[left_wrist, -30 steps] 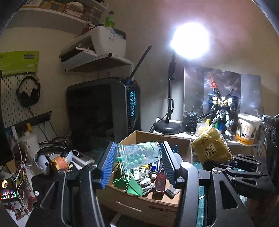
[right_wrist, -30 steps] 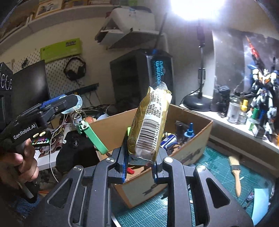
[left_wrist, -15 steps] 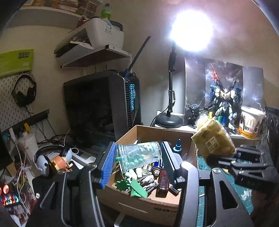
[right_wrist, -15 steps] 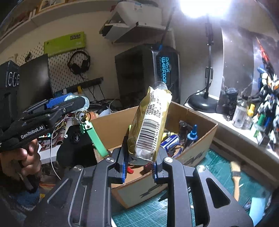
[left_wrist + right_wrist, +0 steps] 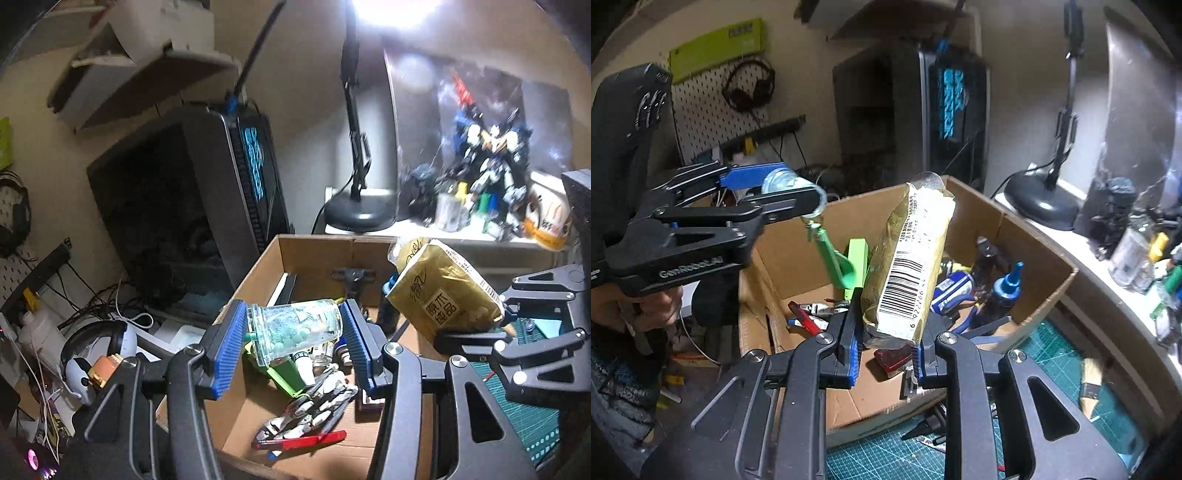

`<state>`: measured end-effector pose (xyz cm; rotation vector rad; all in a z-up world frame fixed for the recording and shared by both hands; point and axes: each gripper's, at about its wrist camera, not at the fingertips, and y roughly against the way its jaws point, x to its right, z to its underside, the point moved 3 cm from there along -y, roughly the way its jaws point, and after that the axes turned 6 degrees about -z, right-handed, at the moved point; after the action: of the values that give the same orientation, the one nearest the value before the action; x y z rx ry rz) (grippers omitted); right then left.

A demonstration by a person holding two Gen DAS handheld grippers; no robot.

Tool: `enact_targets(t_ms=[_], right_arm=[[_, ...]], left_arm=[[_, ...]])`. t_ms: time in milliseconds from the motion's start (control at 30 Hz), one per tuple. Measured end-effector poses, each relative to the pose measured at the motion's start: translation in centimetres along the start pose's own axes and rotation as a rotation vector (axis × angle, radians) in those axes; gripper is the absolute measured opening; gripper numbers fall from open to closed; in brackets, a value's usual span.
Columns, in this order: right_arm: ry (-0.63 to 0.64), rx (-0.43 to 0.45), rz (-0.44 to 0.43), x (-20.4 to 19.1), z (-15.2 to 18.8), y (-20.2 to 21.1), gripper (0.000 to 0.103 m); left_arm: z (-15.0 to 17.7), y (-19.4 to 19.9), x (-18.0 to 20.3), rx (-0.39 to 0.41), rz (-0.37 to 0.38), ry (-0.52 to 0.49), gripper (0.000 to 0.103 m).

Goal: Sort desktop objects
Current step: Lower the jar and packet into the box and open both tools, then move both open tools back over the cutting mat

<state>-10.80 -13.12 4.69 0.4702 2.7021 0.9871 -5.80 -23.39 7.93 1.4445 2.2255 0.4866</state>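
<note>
Cardboard box [image 5: 317,251] sat open on the counter, filled with a jumble of small things: red-handled pliers [image 5: 299,439], a blue-capped bottle [image 5: 1006,291] and other tools too tangled to tell apart. The left gripper [image 5: 293,334] was closed on a clear plastic jar [image 5: 293,328] lying sideways between its blue pads, with pale green beads visible inside. A green tag [image 5: 833,258] hung from the jar and dangled down into the box. In the right wrist view the jar [image 5: 790,184] was held above the box's left wall, with the person's hand [image 5: 646,306] wrapped round the left gripper's handle.

The right gripper [image 5: 886,345] was clamped on the lower end of a gold snack packet [image 5: 907,266], which stood nearly upright between the pads, barcode facing the camera. In the left wrist view the same packet [image 5: 441,295] hung over the right part of the box, tilted, with printed characters on its front.

Behind the box stood a dark computer tower [image 5: 207,195] with a lit blue panel, and beside it the round base of a desk lamp [image 5: 360,214]. A model robot figure [image 5: 491,162] stood on a pale ledge at the right, somewhat blurred. A green cutting mat [image 5: 1067,373] lay on the counter to the right of the box, with a small brush [image 5: 1091,384] resting on it. Headphones [image 5: 750,86] hung on a pegboard at the back.
</note>
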Motion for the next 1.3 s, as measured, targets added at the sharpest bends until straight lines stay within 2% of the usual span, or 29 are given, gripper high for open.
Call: enact_targets(t_ms=[200,433,633,933,1033,1067,1133,1167,1200,1267,1300], right_arm=[[0.001,-0.11,0.073,1.7,-0.5,-4.3,0.02],[-0.009,-0.192,0.049,2.3,0.0,-7.0,0.02],[-0.018,-0.21,0.045,2.6,0.7,-7.6,0.02],[-0.025,-0.219,0.049,2.8,1.1,-8.1,0.02],[-0.018,-0.202,0.052,2.7,0.9,-7.8,0.025],[-0.015,-0.19,0.056,2.6,0.8,-7.6,0.025],[-0.011,-0.17,0.062,2.6,0.6,-7.2,0.026],[-0.01,-0.156,0.063,2.5,0.5,-6.8,0.029],[-0.01,-0.136,0.066,2.5,0.4,-6.3,0.031],[-0.011,-0.096,0.072,2.5,0.2,-5.3,0.046],[-0.012,-0.077,0.074,2.5,0.1,-4.8,0.048]], left_arm=[[-0.4,-4.1,0.1,-0.082,-0.018,-0.05,0.052],[0.3,-6.9,-0.7,-0.164,-0.061,-0.064,0.052],[1.7,-7.8,-0.9,-0.209,-0.065,-0.079,0.052],[2.1,-8.3,-0.9,-0.223,-0.075,-0.094,0.054],[2.1,-8.4,-0.8,-0.233,-0.078,-0.094,0.054],[2.1,-8.3,-0.8,-0.231,-0.084,-0.099,0.054],[2.0,-8.0,-0.7,-0.218,-0.121,-0.107,0.067],[1.9,-7.7,-0.8,-0.205,-0.139,-0.108,0.078],[1.7,-7.4,-0.8,-0.184,-0.153,-0.106,0.083],[1.5,-6.8,-0.9,-0.161,-0.166,-0.098,0.083],[1.5,-6.6,-0.9,-0.163,-0.168,-0.089,0.083]])
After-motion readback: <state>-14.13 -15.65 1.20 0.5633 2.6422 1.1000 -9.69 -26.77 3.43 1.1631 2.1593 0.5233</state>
